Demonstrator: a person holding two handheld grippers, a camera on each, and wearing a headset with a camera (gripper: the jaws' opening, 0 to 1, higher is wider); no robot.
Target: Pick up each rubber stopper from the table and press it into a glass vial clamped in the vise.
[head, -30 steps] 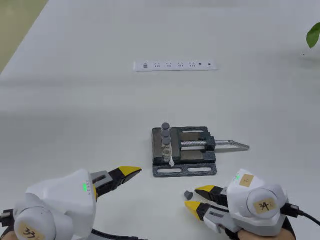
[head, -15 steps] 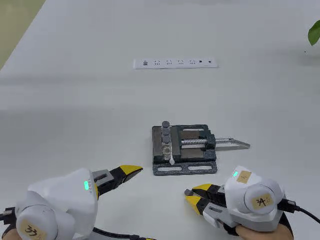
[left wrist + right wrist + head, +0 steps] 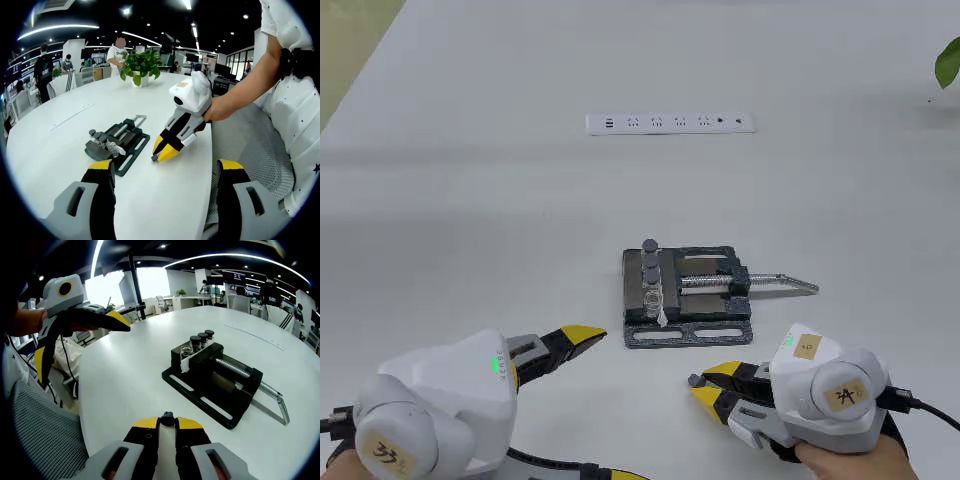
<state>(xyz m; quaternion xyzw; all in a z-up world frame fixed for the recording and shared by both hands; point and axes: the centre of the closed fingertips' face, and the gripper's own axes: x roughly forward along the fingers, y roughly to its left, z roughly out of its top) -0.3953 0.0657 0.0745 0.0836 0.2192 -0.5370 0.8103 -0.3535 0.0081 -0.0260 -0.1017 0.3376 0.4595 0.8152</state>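
The right gripper (image 3: 167,421) sat just in front of the vise (image 3: 215,385), its jaws closed on one small dark rubber stopper (image 3: 167,415). The stopper was pinched at the very tips, low over the table (image 3: 470,220); whether it had cleared the surface could not be told. The left gripper (image 3: 166,170) waited off the vise's front left corner, jaws wide apart and empty.

The grip looked shallow, so the stopper would probably twist if pushed off-line. It would be best carried level to the open vial (image 3: 186,351) at the near end of the row in the vise. From there it should be lowered squarely over the mouth and pressed straight down along the glass, never sideways. The approach should also stay clear of the capped neighbour just behind.

Counted:
- One stopper in the grip.
- Four vials in the vise: one open, then three stoppered vials (image 3: 202,337) behind it.
- One vise.
- One power strip (image 3: 670,122), well beyond the vise.
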